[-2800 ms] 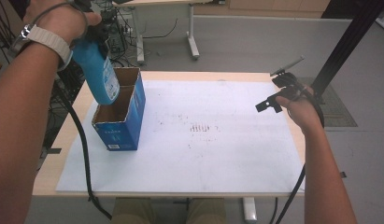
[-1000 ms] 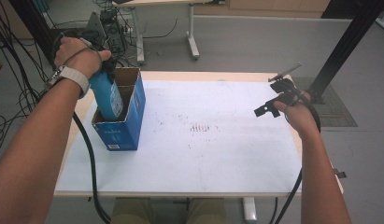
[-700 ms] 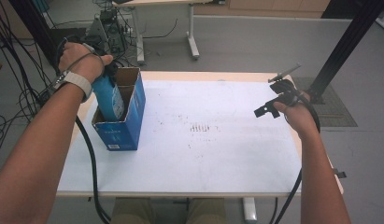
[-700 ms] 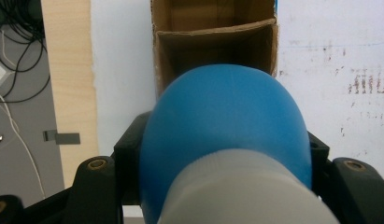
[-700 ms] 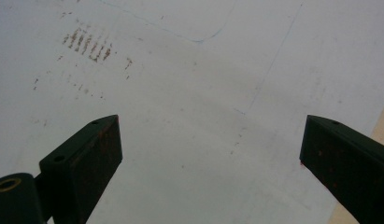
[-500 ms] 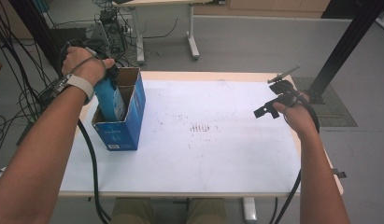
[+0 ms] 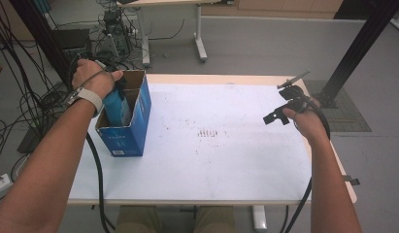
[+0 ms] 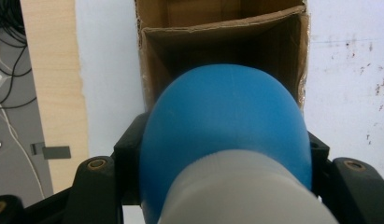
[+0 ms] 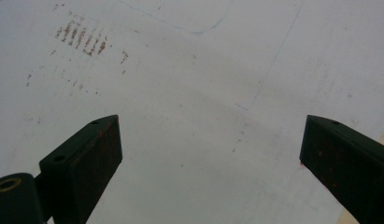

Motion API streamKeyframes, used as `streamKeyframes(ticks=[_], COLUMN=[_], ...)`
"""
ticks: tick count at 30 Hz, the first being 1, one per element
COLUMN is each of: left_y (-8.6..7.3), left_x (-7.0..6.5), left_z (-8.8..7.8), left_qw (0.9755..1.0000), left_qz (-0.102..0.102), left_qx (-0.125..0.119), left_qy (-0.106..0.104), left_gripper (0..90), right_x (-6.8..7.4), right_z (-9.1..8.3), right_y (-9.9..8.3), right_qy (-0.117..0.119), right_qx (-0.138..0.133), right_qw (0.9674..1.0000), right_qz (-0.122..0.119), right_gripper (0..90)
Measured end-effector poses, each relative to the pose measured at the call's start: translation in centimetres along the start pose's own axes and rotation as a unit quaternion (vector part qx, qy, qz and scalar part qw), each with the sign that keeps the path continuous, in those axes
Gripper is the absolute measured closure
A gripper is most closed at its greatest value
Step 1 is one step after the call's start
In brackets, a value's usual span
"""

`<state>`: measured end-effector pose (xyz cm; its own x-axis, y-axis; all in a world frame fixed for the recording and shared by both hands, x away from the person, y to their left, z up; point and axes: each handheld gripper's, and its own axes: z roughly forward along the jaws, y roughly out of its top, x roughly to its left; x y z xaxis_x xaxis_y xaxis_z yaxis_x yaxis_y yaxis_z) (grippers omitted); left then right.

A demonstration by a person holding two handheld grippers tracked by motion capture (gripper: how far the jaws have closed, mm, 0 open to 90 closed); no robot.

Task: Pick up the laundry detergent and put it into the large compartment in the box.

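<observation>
**Blue bottle being lowered into a cardboard box**

A white table [image 7: 221,165] takes up most of the high view, with rust-coloured marks [image 7: 208,133] near its centre. From those marks, a blue-sided cardboard box [image 7: 131,124] stands at about nine o'clock, close to the table's left edge, open at the top and split by a cardboard divider into a near and a far compartment.

A blue bottle [image 7: 117,106] stands upright, its lower part already inside the near compartment. The left gripper [image 7: 120,83] is clamped on the bottle just below its grey cap [image 8: 245,196], with the person's left hand [image 7: 92,77] over it. Gripping high on the neck probably leaves the jaws clear of the box walls while the body goes down between them. In the left gripper view the bottle's blue shoulder sits between the two black jaws, with the box's opening directly beyond.

The right gripper [image 7: 277,115] hovers at about three o'clock from the marks, near the table's right edge, jaws spread wide and empty, likely parked out of the way.

Against the earliest frame, where the bottle was held above and tilted over the box, it is now lower, upright and partly inside. The right gripper has barely shifted.
</observation>
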<state>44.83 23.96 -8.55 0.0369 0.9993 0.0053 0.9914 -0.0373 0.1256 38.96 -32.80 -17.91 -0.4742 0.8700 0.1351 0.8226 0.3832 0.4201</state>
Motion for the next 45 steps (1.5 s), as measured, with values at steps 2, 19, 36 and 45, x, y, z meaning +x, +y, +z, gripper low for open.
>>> streamKeyframes(ticks=[2,19,36,45], left_y=[-0.1,-0.2,-0.4,-0.3], left_x=[0.0,-0.4,-1.0,-1.1], left_z=[0.2,2.9,4.4,4.7], left_qw=[1.0,0.9998,0.9994,0.9993], left_qz=[-0.001,0.018,0.029,0.036], left_qx=[-0.001,-0.004,-0.013,-0.006], left_qy=[-0.001,0.008,0.01,0.013], left_gripper=[38.6,38.6,38.6,38.6], right_x=[0.0,-0.1,-0.4,-0.3], right_z=[0.0,0.7,0.8,0.8], right_y=[0.0,-0.1,-0.3,-0.2], right_qy=[0.0,0.004,0.003,0.004], right_qx=[0.0,0.002,0.005,0.004], right_qw=[1.0,1.0,0.9999,1.0], right_qz=[0.0,0.002,0.009,0.007], right_gripper=[5.5,5.6,5.6,5.6])
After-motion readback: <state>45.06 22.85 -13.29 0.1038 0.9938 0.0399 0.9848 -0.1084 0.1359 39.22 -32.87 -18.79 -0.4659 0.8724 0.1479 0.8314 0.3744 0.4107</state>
